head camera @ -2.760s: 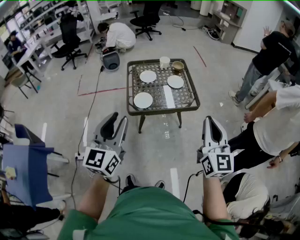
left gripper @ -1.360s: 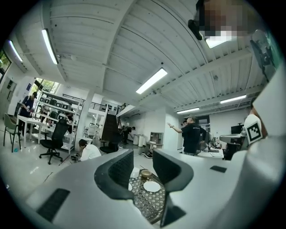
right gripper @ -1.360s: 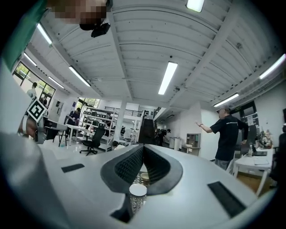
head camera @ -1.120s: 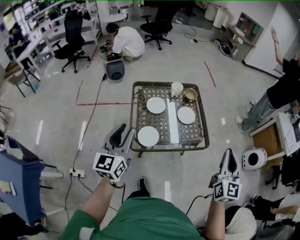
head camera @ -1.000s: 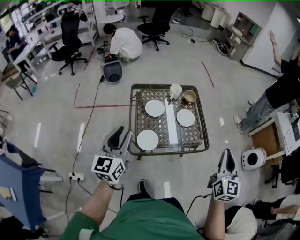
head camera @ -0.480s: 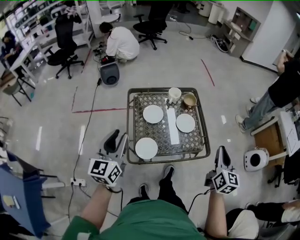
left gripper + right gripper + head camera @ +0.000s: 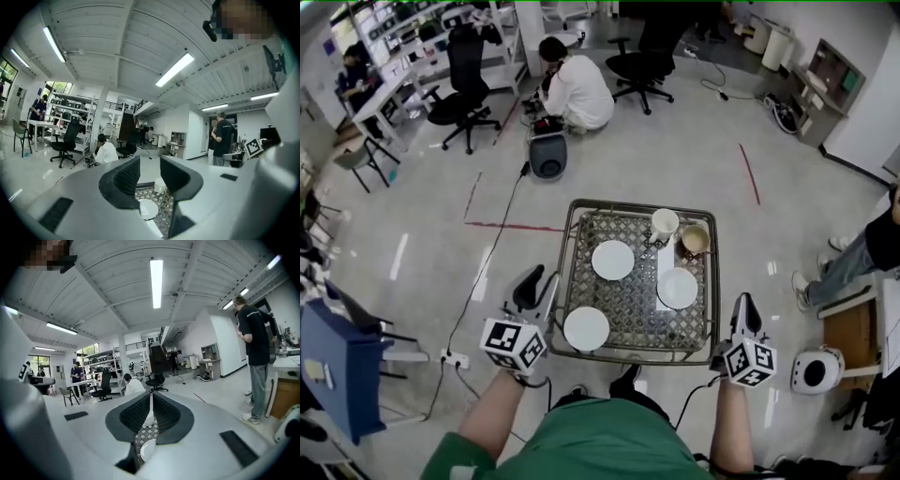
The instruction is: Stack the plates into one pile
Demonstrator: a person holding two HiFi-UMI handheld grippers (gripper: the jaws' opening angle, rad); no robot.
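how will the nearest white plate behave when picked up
The nearest plate looks stiff and glossy, so probably slippery at the rim. It seems thin, likely breakable if dropped. Lying flat on the table, it shouldn't roll.

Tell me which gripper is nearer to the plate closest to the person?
Left. The left gripper is just left of that plate; the right gripper is beyond the right edge of the table.

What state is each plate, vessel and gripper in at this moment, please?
left gripper: open, empty.
right gripper: shut, empty.
near plate: flat on the table, alone, unstacked.
far-left plate: flat, alone, unstacked.
right plate: flat, alone, unstacked.
white cup: upright.
brown bowl: upright, beside the cup.
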